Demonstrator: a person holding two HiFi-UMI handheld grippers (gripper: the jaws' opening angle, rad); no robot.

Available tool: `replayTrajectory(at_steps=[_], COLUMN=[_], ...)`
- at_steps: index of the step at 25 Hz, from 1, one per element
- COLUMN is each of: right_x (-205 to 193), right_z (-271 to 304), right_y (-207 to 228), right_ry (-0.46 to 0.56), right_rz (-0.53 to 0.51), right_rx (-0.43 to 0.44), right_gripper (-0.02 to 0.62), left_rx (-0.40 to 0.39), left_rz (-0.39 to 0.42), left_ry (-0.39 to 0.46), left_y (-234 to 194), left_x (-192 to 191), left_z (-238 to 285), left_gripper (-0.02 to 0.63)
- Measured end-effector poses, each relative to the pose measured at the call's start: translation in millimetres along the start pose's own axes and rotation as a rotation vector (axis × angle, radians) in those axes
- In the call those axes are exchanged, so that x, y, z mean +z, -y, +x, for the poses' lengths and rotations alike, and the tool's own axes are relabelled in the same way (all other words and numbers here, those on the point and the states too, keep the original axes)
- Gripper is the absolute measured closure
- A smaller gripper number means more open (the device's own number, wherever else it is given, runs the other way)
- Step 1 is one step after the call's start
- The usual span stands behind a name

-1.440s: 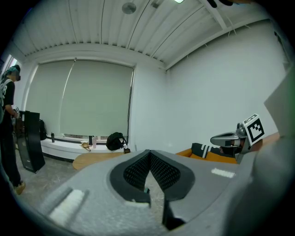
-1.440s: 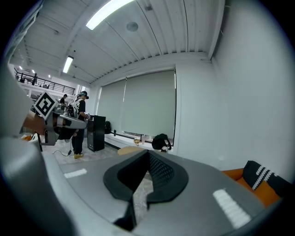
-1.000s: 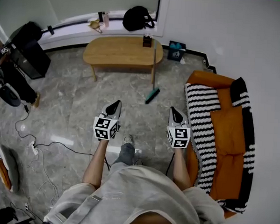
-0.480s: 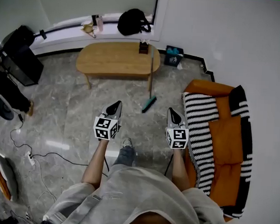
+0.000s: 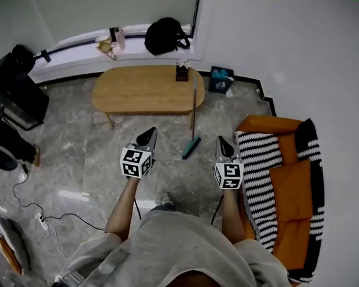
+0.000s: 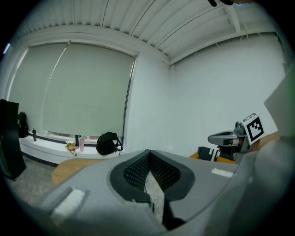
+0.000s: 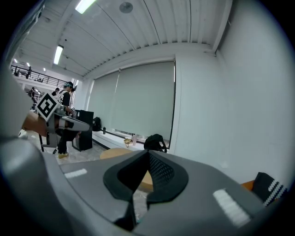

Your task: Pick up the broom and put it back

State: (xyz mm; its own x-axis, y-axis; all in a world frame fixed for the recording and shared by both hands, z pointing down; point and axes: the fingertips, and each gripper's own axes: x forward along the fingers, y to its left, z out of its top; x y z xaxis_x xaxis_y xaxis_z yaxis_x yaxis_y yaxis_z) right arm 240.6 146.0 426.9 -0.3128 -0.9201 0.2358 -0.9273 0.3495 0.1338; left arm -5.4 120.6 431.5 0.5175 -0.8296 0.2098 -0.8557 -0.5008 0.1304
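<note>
– Risks w/ the broom [image 5: 191,148]?
– Pole seems only to lean on counter [image 5: 140,90] edge; bump it & it topples. Closed tight & empty, left claw [image 5: 149,133] & right claw [image 5: 224,141] must spread first.
– Looks, spot?
– Slim handle, teal head on floor; ahead, between both claws.

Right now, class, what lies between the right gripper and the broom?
Only bare marble floor separates the right gripper from the broom in the head view.
</note>
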Motion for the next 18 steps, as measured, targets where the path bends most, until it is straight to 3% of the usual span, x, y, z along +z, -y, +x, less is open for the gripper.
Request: replayTrajectory(at_steps=[9,18], right_x=[17,8], right_z=[71,96], right_y=[10,19], right_ry=[0.006,-0.021], right_rz=[-0.005,-0.003], right_rx=[-0.035,-0.047], right_gripper=[0.594,0.594], left_rx=[-0.044,-0.073], left_rz=[0.01,-0.005], left_ry=[-0.001,-0.021], left_y=[-50,-58], left_x=[15,7], left_z=[61,94], left_gripper=[0.609,0.609])
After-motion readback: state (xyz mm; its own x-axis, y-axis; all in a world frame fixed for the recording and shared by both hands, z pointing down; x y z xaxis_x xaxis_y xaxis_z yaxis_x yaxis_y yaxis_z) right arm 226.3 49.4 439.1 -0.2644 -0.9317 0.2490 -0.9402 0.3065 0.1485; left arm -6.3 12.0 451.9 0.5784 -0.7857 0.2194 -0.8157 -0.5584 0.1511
